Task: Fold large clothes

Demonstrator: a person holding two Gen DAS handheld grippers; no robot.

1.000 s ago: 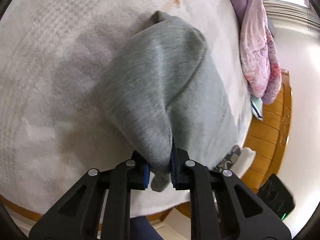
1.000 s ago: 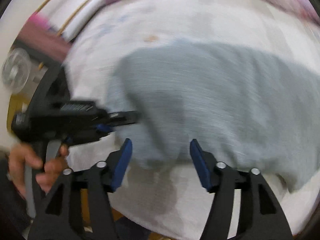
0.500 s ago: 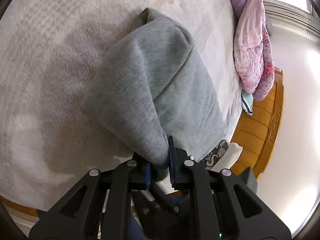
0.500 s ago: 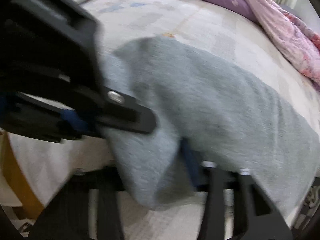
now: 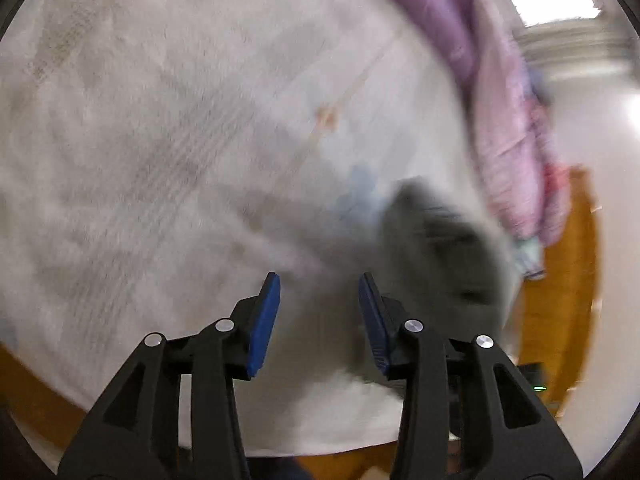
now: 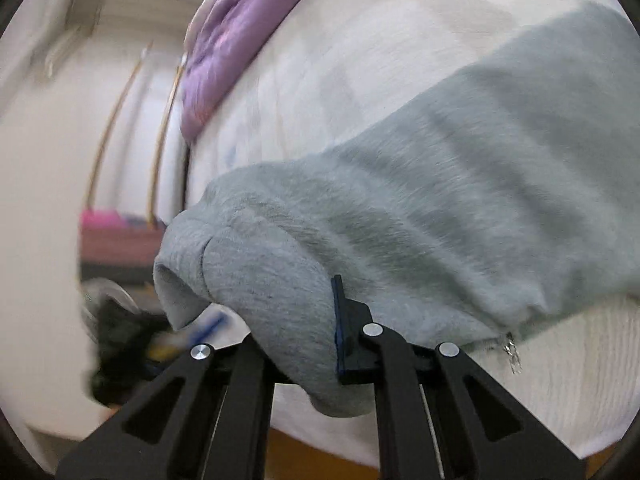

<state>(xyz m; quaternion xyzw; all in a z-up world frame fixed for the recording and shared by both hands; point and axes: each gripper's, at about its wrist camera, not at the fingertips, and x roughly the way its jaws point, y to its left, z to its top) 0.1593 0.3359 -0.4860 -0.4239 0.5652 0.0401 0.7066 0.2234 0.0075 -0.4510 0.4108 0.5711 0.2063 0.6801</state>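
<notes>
The right gripper (image 6: 316, 344) is clamped on a thick bunch of the grey sweatshirt (image 6: 460, 200). One blue pad shows on the right side of the bunch — the other one is hidden under the cloth. The cloth bulges out fat and round between the jaws and hangs a little way below them.

The sweatshirt looks soft and fuzzy, and it folds and sags the way thick fleece does. I think it is floppy and a bit heavy for clothing, so it will droop wherever nobody holds it. It is not likely to slip or break. A hem or a corner is probably the best place to take it, where the cloth is doubled over. A small metal zipper pull (image 6: 513, 354) dangles at the lower edge, just to the right of the gripper.

From the grip, the sweatshirt runs up and away to the right across the white bed (image 6: 360, 60).

The left gripper (image 5: 319, 304) is wide open with nothing in it. It hangs over the bed, and a blurry dark grey lump of cloth (image 5: 444, 256) lies just beyond its right pad.

Farthest back, a purple and pink quilt (image 6: 236, 36) is heaped on the bed.
</notes>
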